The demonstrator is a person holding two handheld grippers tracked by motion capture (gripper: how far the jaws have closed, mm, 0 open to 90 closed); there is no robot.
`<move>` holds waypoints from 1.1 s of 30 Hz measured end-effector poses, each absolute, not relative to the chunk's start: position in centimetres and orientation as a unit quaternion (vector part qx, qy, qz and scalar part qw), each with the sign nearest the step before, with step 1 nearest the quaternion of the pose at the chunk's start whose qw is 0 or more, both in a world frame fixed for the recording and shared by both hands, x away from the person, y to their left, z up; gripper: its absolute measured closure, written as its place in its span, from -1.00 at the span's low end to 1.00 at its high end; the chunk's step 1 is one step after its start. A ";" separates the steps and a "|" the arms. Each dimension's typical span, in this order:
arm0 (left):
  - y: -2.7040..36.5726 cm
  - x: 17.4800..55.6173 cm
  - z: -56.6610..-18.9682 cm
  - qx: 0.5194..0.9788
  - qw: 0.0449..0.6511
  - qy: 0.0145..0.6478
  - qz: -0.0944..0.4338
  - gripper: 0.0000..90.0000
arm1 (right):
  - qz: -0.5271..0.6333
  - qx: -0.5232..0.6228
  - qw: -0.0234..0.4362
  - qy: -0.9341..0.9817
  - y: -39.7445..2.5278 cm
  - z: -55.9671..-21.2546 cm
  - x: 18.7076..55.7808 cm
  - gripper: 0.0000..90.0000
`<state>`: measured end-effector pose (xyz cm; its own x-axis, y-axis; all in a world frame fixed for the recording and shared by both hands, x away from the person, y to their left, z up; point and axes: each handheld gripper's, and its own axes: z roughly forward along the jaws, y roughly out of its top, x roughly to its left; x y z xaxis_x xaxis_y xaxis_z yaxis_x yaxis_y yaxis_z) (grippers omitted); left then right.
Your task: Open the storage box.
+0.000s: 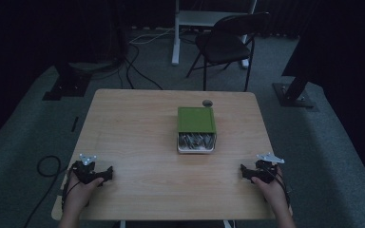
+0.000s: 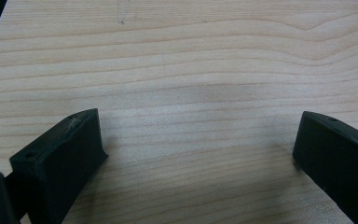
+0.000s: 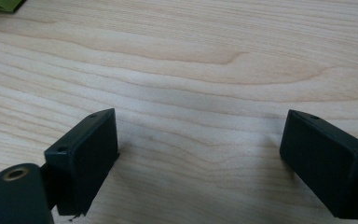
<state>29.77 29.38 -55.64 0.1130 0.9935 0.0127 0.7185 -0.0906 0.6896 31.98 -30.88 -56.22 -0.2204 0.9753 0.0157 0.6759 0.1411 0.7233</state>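
1. since both hands sit at the near corners of the table [image 1: 133,114], this reads as a start or rest pose: left gripper [image 1: 105,174] near left, right gripper [image 1: 245,172] near right, well apart from each other and from the work.
2. left gripper [image 2: 200,144]: jaws wide apart, nothing between them, bare wood under them. looks like they rest on or just above the tabletop; can't tell which.
3. right gripper [image 3: 200,149]: same, jaws spread, nothing held. a green corner at the far left of the right gripper view is probably the box lid.
4. the thing nearest to both grippers is the box [image 1: 196,142], mid-table, a bit right of centre and toward the far side. green lid [image 1: 196,119] is slid toward the far side, so the near end is open.
5. judgement: lid left part-open that way so the contents [image 1: 196,141] can be reached from the person's side. they look like a pile of small silvery pieces; too dim and small to count.
6. small dark round hole [image 1: 207,102] sits just beyond the far edge of the box, likely a cable port in the table.
7. counts: 2 grippers, 2 hands, 1 box, 1 lid, 1 table, 1 folding chair [image 1: 228,40] on the floor beyond the far side.
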 end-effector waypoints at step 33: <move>24.1 29.7 -55.0 0.776 0.311 0.493 0.239 -0.93 | 0.312 0.576 0.240 0.716 -30.9 -56.2 32.0 -0.75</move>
<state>29.70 24.11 -55.02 0.3990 0.9147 0.0642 0.6168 -0.3196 0.7193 31.99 -30.88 -56.22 -0.2214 0.9751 0.0155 0.6751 0.1418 0.7239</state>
